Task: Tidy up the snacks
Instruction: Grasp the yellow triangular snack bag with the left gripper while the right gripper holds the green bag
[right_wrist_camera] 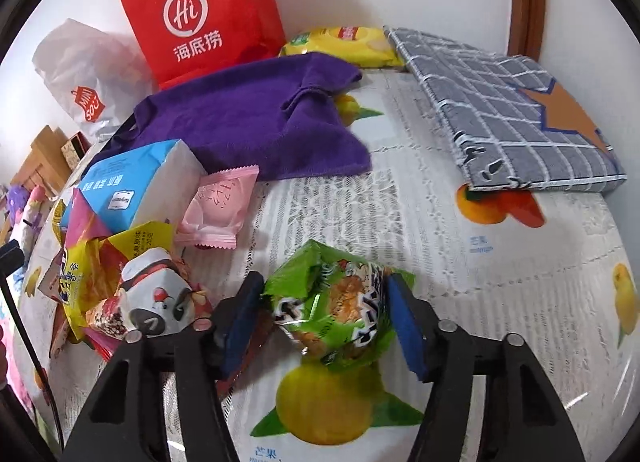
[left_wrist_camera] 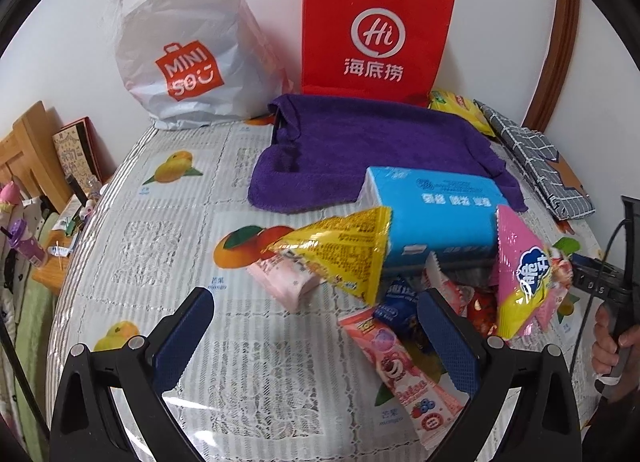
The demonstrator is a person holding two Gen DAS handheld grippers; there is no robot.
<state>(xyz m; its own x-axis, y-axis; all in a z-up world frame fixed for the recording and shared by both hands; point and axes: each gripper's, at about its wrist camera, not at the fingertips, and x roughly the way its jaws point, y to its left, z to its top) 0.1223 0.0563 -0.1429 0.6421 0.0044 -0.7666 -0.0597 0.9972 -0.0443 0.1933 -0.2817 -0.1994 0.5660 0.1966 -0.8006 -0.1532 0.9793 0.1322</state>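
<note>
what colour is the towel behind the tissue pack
Purple towel, plain with no pattern; clearest in the right wrist view.

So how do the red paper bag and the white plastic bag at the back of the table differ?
The red paper bag stands upright with crisp flat sides and thin cord handles; the white plastic bag slumps, rounded and crumpled, with cut-out handles. The red paper bag carries a white circular logo with Chinese characters; the white plastic bag carries an orange Miniso mark. Both sit against the wall behind the purple towel.
</note>
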